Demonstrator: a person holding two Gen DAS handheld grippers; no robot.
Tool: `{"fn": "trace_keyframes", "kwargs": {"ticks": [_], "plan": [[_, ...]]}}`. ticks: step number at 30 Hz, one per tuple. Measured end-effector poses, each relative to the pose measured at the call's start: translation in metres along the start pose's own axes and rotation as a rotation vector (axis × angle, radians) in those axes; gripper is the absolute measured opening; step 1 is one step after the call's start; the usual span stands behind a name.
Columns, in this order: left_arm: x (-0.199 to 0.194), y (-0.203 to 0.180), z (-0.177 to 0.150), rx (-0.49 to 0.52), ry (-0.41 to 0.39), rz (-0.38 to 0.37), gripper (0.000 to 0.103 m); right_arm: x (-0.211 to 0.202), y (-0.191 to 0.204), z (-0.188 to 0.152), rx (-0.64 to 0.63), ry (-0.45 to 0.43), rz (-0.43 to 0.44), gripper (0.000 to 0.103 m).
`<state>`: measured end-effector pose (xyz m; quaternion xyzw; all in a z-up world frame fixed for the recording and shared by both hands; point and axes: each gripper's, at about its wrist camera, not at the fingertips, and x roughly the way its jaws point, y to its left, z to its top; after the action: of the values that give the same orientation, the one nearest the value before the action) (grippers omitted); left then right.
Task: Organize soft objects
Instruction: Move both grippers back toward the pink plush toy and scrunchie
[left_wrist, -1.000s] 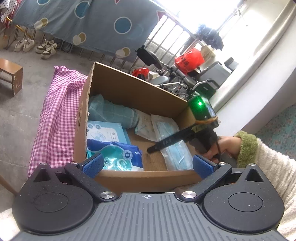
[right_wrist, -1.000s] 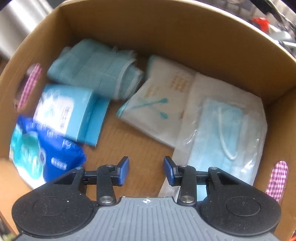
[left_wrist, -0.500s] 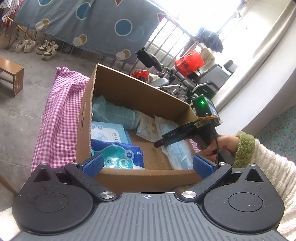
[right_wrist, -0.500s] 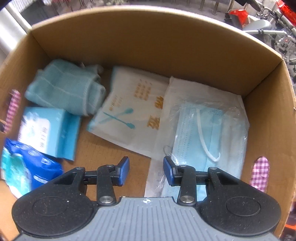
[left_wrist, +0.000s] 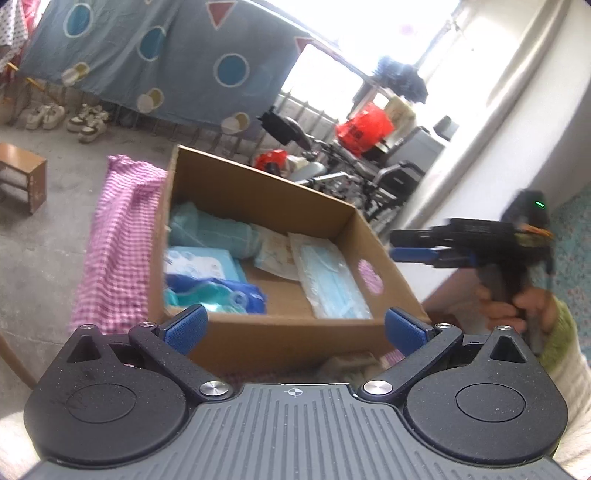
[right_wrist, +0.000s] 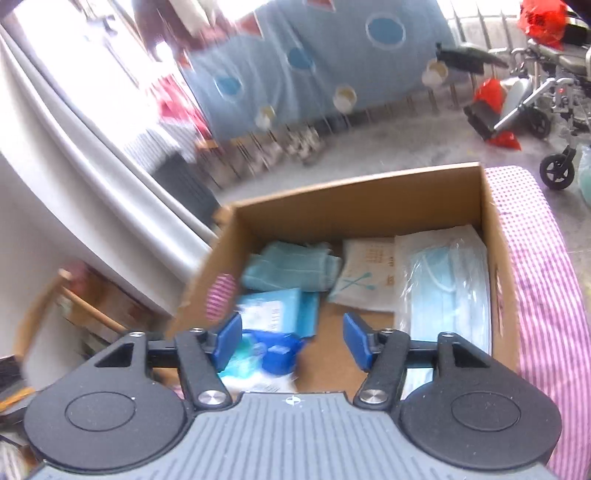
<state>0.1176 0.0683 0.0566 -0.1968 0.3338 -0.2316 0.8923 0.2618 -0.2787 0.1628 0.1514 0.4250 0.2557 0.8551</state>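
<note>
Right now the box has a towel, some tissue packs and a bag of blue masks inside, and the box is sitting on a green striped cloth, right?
Almost. The cloth under the box is pink checked, not green striped; the right wrist view shows it clearly. The towel, tissue packs and bag of blue masks are inside.

Bright daylight blows out the windows (left_wrist: 332, 77); fisheye edges curve, motion blur throughout.

Legible text: none. White sachet (right_wrist: 369, 277) in the cardboard box (right_wrist: 354, 206): orange print and a teal crossed-swab sign, characters unreadable. Light blue packet (right_wrist: 273, 314): print blurred. Red bag (left_wrist: 364, 127): dark marks, illegible.
</note>
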Motion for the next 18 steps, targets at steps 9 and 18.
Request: {"fn": "trace_keyframes", "kwargs": {"ticks": [9, 18], "plan": [[0.038, -0.038, -0.035, 0.036, 0.199, -0.139, 0.102, -0.088, -0.039, -0.107, 0.197, -0.132, 0.059, 0.076], [0.113, -0.090, -0.088, 0.162, 0.469, -0.225, 0.102, -0.069, -0.088, -0.188, 0.383, -0.059, -0.029, 0.076]]}}
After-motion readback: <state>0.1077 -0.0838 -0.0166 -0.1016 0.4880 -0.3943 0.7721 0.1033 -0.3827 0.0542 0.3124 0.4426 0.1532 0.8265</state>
